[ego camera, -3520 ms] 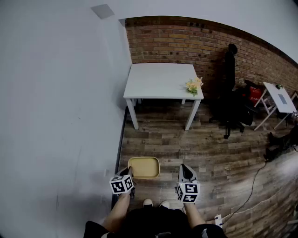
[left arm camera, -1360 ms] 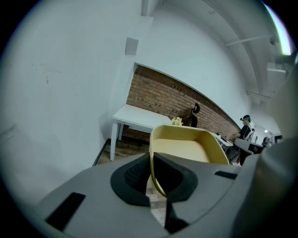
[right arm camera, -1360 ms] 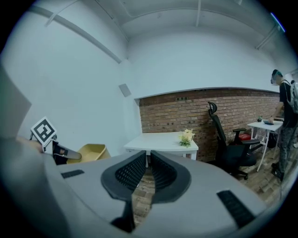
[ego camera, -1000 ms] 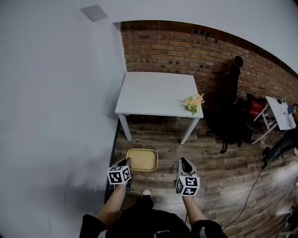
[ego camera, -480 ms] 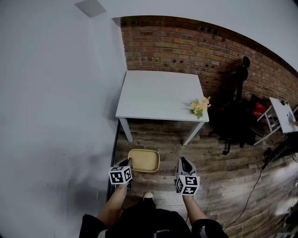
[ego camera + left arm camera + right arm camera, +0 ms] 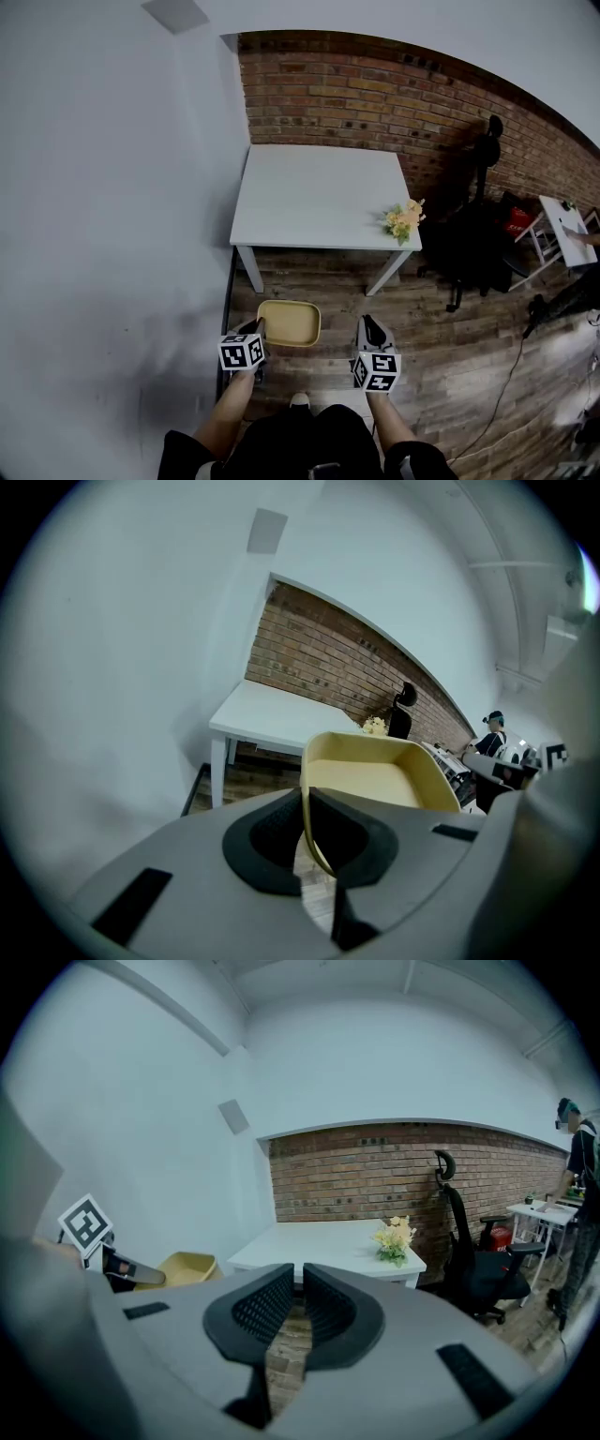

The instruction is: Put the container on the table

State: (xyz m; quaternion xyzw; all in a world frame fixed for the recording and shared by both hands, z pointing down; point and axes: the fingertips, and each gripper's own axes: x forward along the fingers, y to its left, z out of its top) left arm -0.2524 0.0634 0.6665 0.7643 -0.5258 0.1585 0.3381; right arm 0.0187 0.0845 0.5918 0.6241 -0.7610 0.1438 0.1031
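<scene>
A shallow yellow container (image 6: 289,322) hangs in the air above the wood floor, a short way in front of the white table (image 6: 319,192). My left gripper (image 6: 255,330) is shut on the container's (image 6: 375,775) near left rim, and the rim shows pinched between the dark pads (image 6: 272,832) in the left gripper view. My right gripper (image 6: 369,330) is held level with it to the right, shut and holding nothing. In the right gripper view the container (image 6: 185,1267) shows at the left, with the table (image 6: 323,1241) ahead.
A small bunch of yellow flowers (image 6: 403,221) stands near the table's front right corner. A brick wall (image 6: 375,103) runs behind the table and a grey wall (image 6: 112,234) along its left. A black office chair (image 6: 473,234) stands to the right, with a person (image 6: 581,1194) farther right.
The table has drawn closer in the head view since the earliest frame. Both grippers and the container keep the same places relative to my body.
</scene>
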